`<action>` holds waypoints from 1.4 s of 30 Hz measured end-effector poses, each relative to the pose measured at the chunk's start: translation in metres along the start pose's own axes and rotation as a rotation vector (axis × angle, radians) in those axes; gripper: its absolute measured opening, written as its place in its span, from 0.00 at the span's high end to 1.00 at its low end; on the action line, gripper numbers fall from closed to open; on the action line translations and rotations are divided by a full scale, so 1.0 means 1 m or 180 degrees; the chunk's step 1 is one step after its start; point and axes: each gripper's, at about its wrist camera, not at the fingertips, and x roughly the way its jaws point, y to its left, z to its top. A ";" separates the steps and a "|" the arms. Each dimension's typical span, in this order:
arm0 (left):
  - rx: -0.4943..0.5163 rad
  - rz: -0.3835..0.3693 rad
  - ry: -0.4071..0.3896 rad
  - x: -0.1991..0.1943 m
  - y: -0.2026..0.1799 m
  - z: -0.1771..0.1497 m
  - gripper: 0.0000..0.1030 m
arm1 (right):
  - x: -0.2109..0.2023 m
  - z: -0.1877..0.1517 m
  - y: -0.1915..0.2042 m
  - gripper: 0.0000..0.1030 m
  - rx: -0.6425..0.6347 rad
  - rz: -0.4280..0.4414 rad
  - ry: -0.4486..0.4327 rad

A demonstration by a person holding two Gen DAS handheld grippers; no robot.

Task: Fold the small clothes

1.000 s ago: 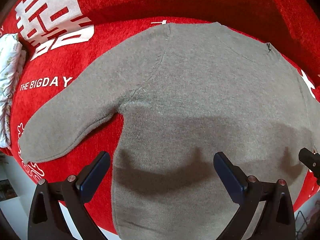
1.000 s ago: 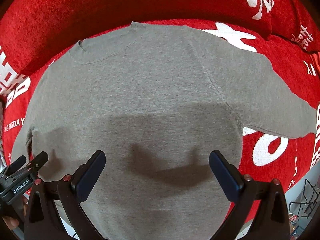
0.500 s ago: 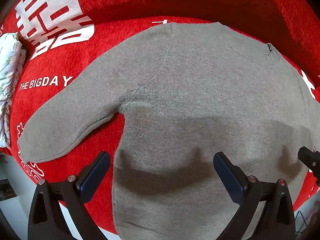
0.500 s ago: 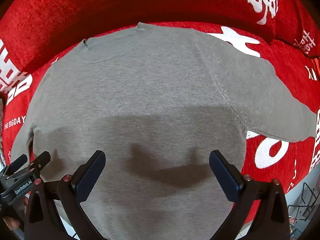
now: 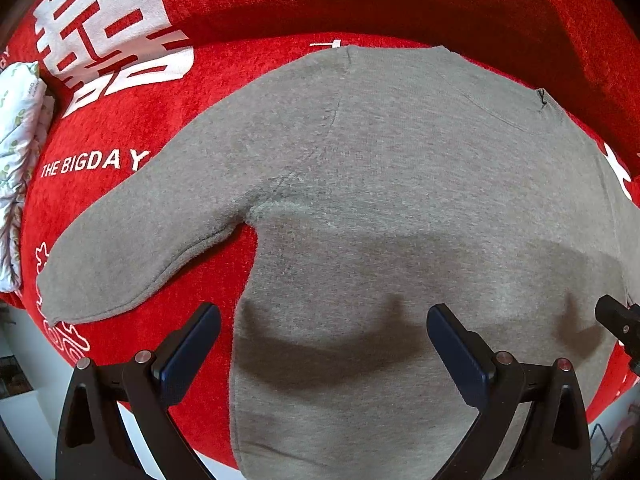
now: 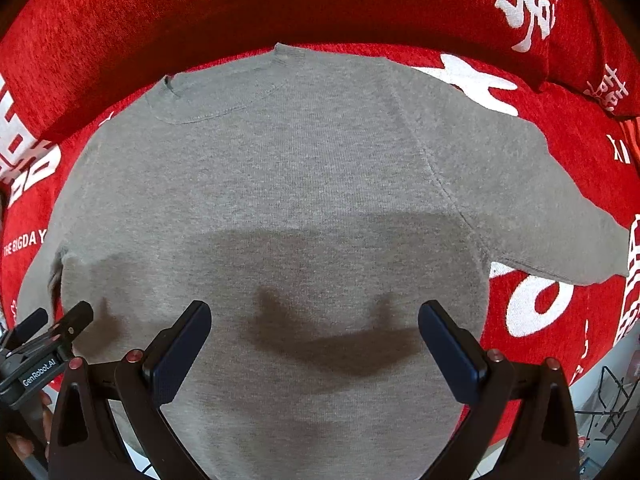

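Observation:
A small grey long-sleeved sweater [image 5: 400,200] lies spread flat on a red sofa seat, neck at the far side, hem toward me; it also shows in the right wrist view [image 6: 304,200]. Its left sleeve [image 5: 132,240] and right sleeve [image 6: 540,208] stretch out sideways. My left gripper [image 5: 324,344] hovers open and empty above the sweater's lower left part. My right gripper [image 6: 316,340] hovers open and empty above the lower middle of the body. Each gripper's tip shows at the edge of the other's view, the right in the left wrist view [image 5: 618,320], the left in the right wrist view [image 6: 60,328].
The red sofa cover [image 5: 120,128] has white characters and the words "THE BIGDAY". The sofa backrest [image 6: 280,4] rises behind the sweater. A white floral cloth [image 5: 20,152] lies at the far left. A wire rack [image 6: 608,396] stands on the floor at the lower right.
The right gripper's view has shifted slightly, so the sweater sits a little lower and more to the right in it. The left gripper has barely moved. Both stay open.

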 end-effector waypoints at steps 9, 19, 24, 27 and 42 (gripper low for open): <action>0.0018 0.0029 0.0004 -0.001 0.000 0.002 0.00 | -0.002 -0.001 -0.001 0.00 0.0014 0.0001 -0.0009; -0.0020 0.0044 0.0007 -0.001 0.003 0.002 0.00 | -0.002 -0.002 0.001 0.00 0.0006 -0.0002 -0.0007; -0.0034 0.0042 0.0010 -0.001 0.006 0.001 0.00 | -0.002 -0.002 0.002 0.00 0.0001 -0.0006 -0.0010; -0.0054 0.0043 0.0015 0.000 0.008 0.001 0.00 | -0.002 -0.002 0.003 0.00 0.0011 -0.0007 -0.0004; -0.0097 -0.0007 0.0017 0.000 0.013 0.000 0.00 | -0.002 -0.006 0.012 0.00 0.0004 -0.0024 -0.0001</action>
